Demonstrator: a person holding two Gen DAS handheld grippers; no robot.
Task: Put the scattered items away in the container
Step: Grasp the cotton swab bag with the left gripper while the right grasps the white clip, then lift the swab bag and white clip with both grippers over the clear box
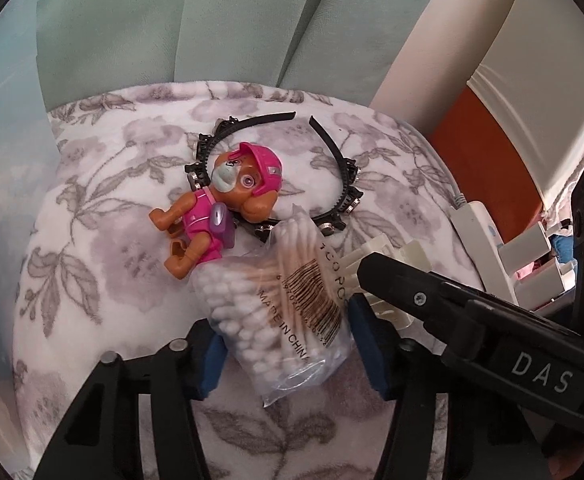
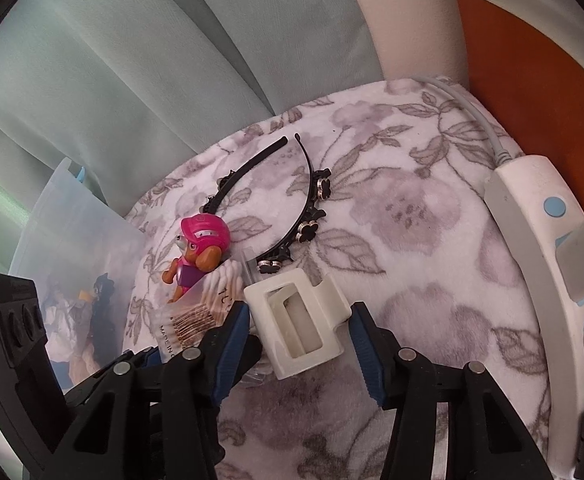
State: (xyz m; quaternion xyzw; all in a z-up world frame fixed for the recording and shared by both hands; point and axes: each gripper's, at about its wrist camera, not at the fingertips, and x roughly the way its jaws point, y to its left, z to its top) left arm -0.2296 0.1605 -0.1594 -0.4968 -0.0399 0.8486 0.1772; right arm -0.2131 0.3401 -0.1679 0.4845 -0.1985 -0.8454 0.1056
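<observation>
1. The left gripper (image 1: 288, 344) has its blue fingers (image 1: 212, 364) on either side of the swab bag (image 1: 276, 308); the pads look to be touching the plastic, so it reads as clamped on the bag.
2. The right gripper (image 2: 299, 344) straddles the white hair claw (image 2: 299, 320). Its fingers (image 2: 232, 348) sit at the claw's two sides, seemingly pressing it.
3. Both items lie on a floral blanket (image 1: 104, 184), just beside each other.
4. A pink toy pup (image 1: 216, 208) lies on its side touching the top of the bag.
5. A black headband (image 1: 331, 184) with small clips curves behind the pup.
6. The clear container (image 2: 72, 240) stands at the blanket's left edge, with dark and white items inside, too blurred to name.
7. A white device with a cable (image 2: 531, 216) lies to the right.
</observation>
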